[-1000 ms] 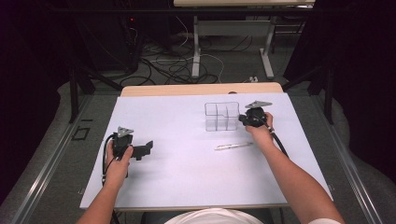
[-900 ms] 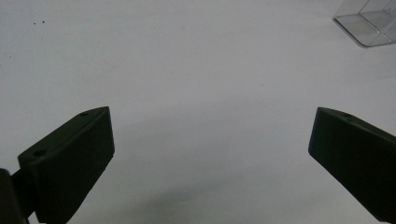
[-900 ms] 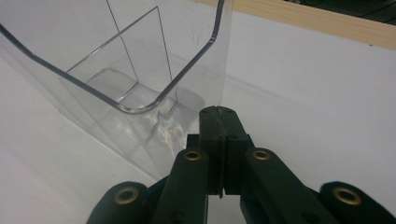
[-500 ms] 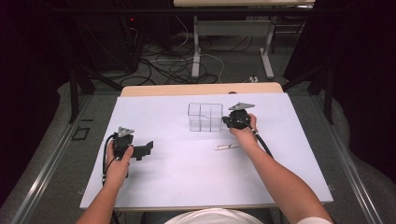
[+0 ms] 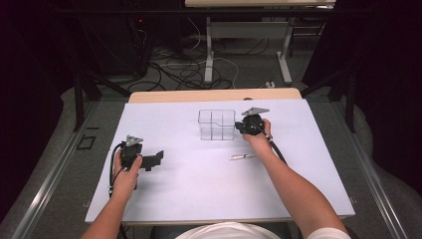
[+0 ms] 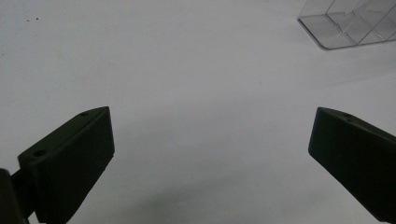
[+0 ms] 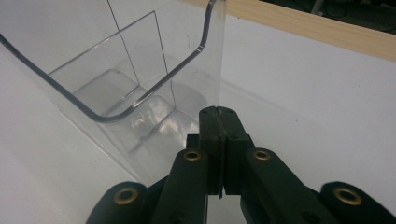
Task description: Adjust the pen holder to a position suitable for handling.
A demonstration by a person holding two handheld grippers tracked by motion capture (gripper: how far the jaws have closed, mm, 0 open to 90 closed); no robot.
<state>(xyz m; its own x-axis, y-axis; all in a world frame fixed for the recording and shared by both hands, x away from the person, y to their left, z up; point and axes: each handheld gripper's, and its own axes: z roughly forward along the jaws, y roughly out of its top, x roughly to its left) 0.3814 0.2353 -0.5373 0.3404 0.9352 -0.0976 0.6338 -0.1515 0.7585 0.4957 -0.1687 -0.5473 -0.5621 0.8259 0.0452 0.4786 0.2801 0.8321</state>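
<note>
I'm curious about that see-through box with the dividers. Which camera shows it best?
The right gripper view: the clear box is close up, its rim and dividers plain, right tongs shut on its wall. The high view shows the whole box, small. The left gripper view catches a corner.

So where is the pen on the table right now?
In the high view the pen lies flat on the white table, right of centre, nearer the person than the clear box and just left of the right forearm.

White table (image 5: 199,189), floor cables (image 5: 184,69)
</note>
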